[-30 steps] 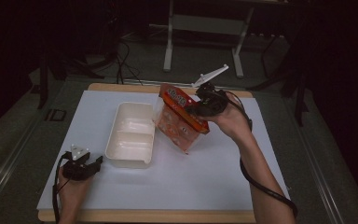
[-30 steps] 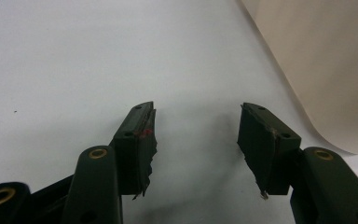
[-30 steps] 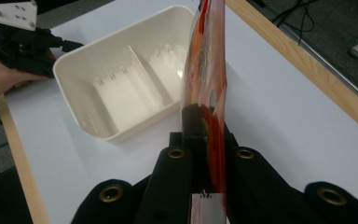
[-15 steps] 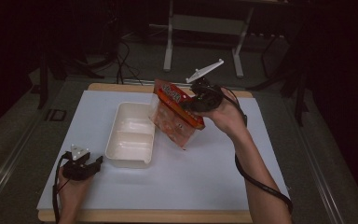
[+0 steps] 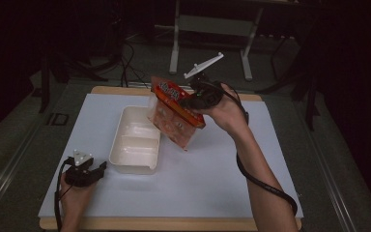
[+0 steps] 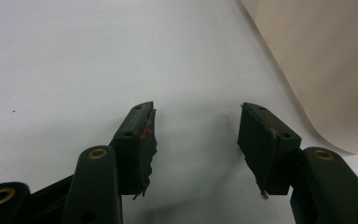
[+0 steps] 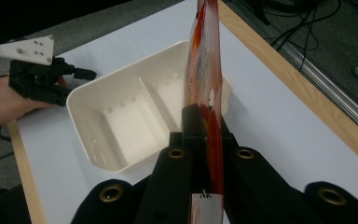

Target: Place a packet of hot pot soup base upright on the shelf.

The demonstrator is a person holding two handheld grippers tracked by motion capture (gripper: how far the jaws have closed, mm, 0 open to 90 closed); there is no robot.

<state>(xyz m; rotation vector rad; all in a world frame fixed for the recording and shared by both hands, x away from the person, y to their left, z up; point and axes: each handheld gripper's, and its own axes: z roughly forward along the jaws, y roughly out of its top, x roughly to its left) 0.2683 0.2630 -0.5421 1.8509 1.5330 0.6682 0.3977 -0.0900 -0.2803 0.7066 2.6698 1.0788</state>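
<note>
Right hand-held gripper [image 5: 189, 102] was clamped tight on the red snack bag [image 5: 176, 113], held tilted in the air above the white two-compartment tray [image 5: 136, 140]; left hand-held gripper [image 5: 99, 167] sat on the worktop [image 5: 212, 183] beside the tray, jaws apart

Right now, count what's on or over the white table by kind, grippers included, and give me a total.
Grippers: 2, the left gripper open on the table, the right gripper shut on the bag
Cream divided trays: 1
Orange snack bags: 1, held tilted over the tray
Total: 4
</note>
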